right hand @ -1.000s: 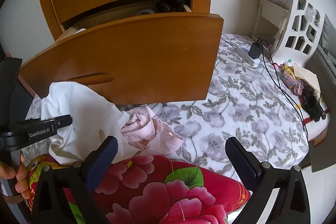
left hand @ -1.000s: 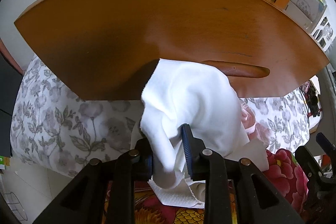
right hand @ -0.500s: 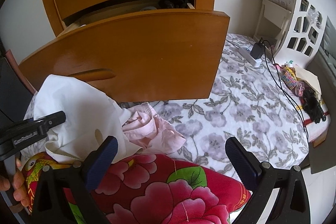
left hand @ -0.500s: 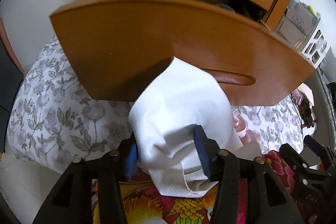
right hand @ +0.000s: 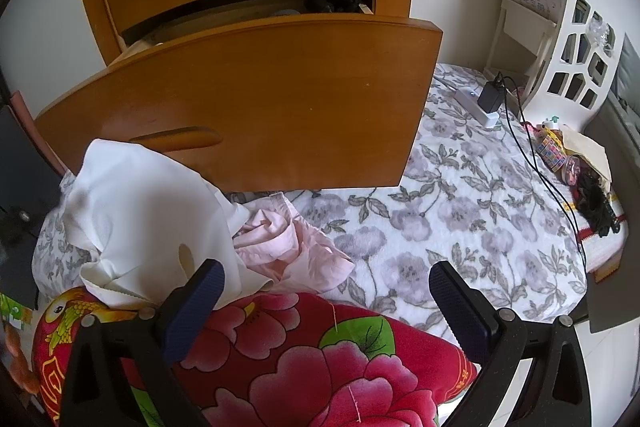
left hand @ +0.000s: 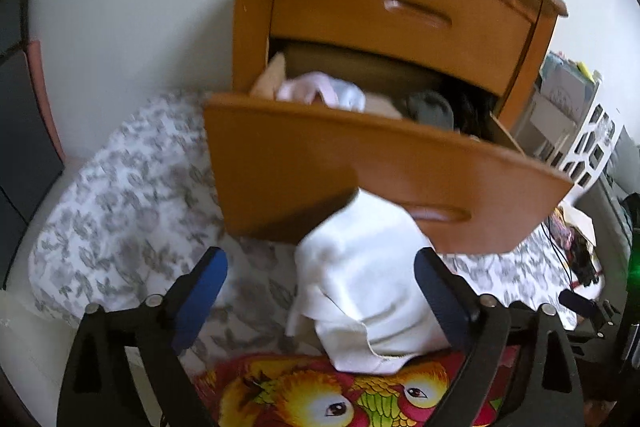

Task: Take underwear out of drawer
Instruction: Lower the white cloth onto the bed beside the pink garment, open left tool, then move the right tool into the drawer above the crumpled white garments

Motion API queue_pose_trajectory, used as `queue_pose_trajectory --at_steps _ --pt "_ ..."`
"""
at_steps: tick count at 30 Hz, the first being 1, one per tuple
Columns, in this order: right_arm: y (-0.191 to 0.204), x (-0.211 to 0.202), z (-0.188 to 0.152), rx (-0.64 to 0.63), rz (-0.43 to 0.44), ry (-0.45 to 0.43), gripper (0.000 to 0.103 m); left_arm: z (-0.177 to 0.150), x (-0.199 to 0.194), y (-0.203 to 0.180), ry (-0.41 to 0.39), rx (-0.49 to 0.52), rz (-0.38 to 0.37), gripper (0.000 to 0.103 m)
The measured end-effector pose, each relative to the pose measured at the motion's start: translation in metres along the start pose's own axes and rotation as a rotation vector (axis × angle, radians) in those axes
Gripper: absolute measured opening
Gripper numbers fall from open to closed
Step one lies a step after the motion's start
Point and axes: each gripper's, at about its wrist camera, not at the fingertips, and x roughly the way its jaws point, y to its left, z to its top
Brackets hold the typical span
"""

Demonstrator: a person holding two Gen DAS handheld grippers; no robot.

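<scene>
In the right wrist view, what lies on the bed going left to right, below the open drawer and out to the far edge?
White garment → pink garment → white power strip with black charger → colourful cube toy → black tangle at the bed's right edge.

Floral bed, white underwear, pink garment, red quilt

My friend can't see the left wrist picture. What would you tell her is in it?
A white garment lies on the bed between the left gripper's opening blue fingers, which no longer pinch it. Behind it, a wooden drawer stands open with more clothes inside.
</scene>
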Motion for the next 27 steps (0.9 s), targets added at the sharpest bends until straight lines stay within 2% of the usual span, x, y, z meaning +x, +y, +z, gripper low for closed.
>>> queue_pose_trajectory --at_steps 6,17,21,27 --pt "0.003 -0.002 0.0 -0.019 0.006 -0.006 0.103 -0.001 -0.007 0.002 -0.038 0.012 -0.019 0.096" --pt "0.009 -0.009 0.009 -0.028 0.071 -0.028 0.103 -0.001 -0.016 0.008 -0.105 0.035 0.017 0.096" --pt "0.007 -0.013 0.017 -0.016 0.115 -0.048 0.103 -0.002 -0.011 0.009 -0.085 0.041 0.046 0.096" --pt "0.004 -0.023 0.038 -0.016 0.125 -0.101 0.103 -0.004 -0.001 0.009 -0.058 0.043 0.073 0.096"
